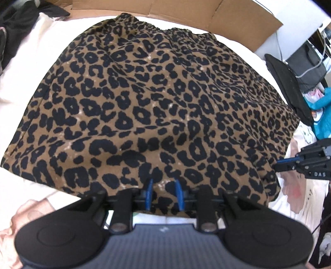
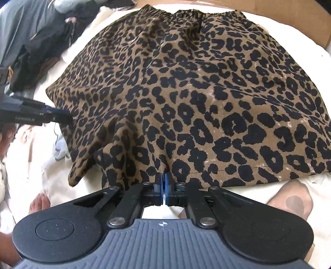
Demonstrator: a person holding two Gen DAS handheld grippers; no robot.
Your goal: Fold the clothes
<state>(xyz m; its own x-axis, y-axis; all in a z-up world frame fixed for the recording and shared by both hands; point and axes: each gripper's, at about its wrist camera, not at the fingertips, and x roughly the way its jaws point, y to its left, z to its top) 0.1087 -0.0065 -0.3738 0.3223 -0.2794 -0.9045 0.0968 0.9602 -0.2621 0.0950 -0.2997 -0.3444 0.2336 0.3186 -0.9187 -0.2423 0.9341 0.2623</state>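
Home bedroom: white bedding [image 1: 51,37], heaped clothes [image 2: 41,31], cardboard box [image 1: 227,12].

Light: bright, even daylight, white bedding [image 1: 51,41] beyond the tool blown out | Shadows: soft, faint in the folds of the leopard-print garment [image 2: 186,93] just ahead of the fingers | Focus: centre fairly sharp, slight softness (print edges smeared) | Distortion: strong fisheye bending, edges blurred and dark at the corners
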